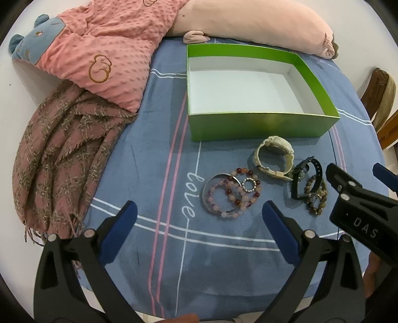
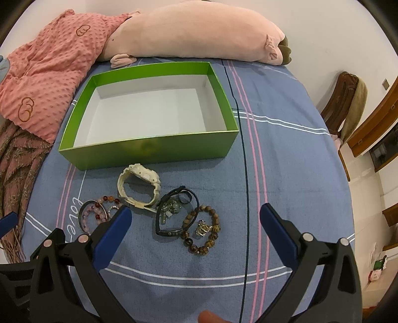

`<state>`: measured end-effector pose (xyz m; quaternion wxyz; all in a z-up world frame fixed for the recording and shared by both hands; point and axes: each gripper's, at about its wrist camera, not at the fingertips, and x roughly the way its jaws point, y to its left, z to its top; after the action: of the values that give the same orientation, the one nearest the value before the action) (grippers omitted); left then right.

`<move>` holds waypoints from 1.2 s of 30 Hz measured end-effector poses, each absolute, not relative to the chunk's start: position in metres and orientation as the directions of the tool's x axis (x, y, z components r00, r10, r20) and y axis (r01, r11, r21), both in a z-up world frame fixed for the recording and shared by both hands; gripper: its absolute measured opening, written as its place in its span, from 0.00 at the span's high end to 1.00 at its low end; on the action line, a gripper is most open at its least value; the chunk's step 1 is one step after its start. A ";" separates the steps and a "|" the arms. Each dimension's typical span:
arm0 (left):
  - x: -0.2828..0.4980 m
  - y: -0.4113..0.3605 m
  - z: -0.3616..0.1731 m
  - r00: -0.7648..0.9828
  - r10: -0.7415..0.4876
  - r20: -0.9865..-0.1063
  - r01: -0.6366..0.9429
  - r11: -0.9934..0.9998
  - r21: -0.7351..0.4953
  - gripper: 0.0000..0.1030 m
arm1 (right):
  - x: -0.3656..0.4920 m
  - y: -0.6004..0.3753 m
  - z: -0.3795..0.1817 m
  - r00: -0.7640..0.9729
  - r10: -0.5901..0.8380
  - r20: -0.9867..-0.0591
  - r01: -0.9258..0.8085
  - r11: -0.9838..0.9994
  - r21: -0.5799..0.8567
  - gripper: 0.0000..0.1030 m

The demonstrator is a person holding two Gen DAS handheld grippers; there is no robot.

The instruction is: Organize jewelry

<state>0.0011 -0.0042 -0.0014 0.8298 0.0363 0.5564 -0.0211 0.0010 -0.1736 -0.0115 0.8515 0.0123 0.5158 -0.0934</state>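
Note:
An empty green box (image 1: 261, 125) (image 2: 149, 149) with a white inside stands on the blue cloth. In front of it lie a cream watch (image 1: 273, 159) (image 2: 139, 188), pink and red bead bracelets with a metal bangle (image 1: 228, 196) (image 2: 95, 213), a black band (image 1: 304, 180) (image 2: 174, 216) and a brown bead bracelet (image 1: 317, 198) (image 2: 201, 231). My left gripper (image 1: 199, 211) is open and empty, just short of the pink beads. My right gripper (image 2: 194, 211) is open and empty, its fingers on either side of the black band and brown beads.
A pink dotted blanket (image 1: 107, 49) and a fringed scarf (image 1: 57, 154) lie at the left. A long pink plush (image 1: 248, 22) (image 2: 194, 32) lies behind the box. A wooden chair (image 2: 345, 106) stands past the right edge.

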 end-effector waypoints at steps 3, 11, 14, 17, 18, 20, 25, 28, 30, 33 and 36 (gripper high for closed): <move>0.003 -0.005 -0.002 0.377 0.003 -0.926 0.083 0.996 0.037 0.02 | 0.001 -0.176 -0.011 0.453 -0.148 -0.879 0.178 0.981 -0.073 0.01; 0.007 -0.005 -0.005 0.372 0.001 -0.928 0.104 0.994 0.042 0.02 | -0.002 -0.178 -0.009 0.458 -0.150 -0.876 0.188 0.980 -0.069 0.01; 0.009 -0.004 -0.005 0.375 0.000 -0.927 0.110 0.993 0.045 0.02 | -0.003 -0.178 -0.008 0.464 -0.142 -0.874 0.183 0.981 -0.063 0.01; 0.011 -0.002 -0.006 0.373 0.002 -0.928 0.113 0.992 0.047 0.02 | -0.006 -0.175 -0.007 0.471 -0.138 -0.871 0.176 0.983 -0.060 0.01; 0.011 -0.002 -0.006 0.372 0.004 -0.928 0.113 0.992 0.050 0.02 | -0.006 -0.175 -0.007 0.472 -0.134 -0.871 0.173 0.983 -0.057 0.01; 0.011 -0.002 -0.006 0.372 0.008 -0.928 0.116 0.992 0.055 0.02 | -0.008 -0.173 -0.007 0.473 -0.128 -0.872 0.168 0.984 -0.054 0.01; 0.010 -0.002 -0.007 0.366 0.007 -0.931 0.117 0.992 0.054 0.02 | -0.009 -0.169 -0.005 0.476 -0.124 -0.870 0.155 0.986 -0.056 0.01; 0.009 -0.002 -0.007 0.367 0.010 -0.930 0.115 0.992 0.056 0.02 | -0.009 -0.169 -0.005 0.475 -0.121 -0.871 0.153 0.987 -0.054 0.01; 0.008 -0.003 -0.007 0.367 0.011 -0.930 0.116 0.992 0.058 0.02 | -0.009 -0.168 -0.005 0.476 -0.122 -0.871 0.153 0.987 -0.054 0.01; 0.008 -0.004 -0.007 0.368 0.011 -0.930 0.117 0.992 0.057 0.02 | -0.009 -0.169 -0.005 0.476 -0.122 -0.871 0.153 0.987 -0.055 0.01; 0.008 -0.004 -0.007 0.367 0.011 -0.930 0.115 0.992 0.058 0.02 | -0.009 -0.169 -0.006 0.475 -0.121 -0.872 0.153 0.987 -0.054 0.01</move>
<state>0.0077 -0.0038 -0.0074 0.8248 0.0563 0.5617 -0.0314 -0.0086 -0.1689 -0.0056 0.8586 0.0157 0.5061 -0.0797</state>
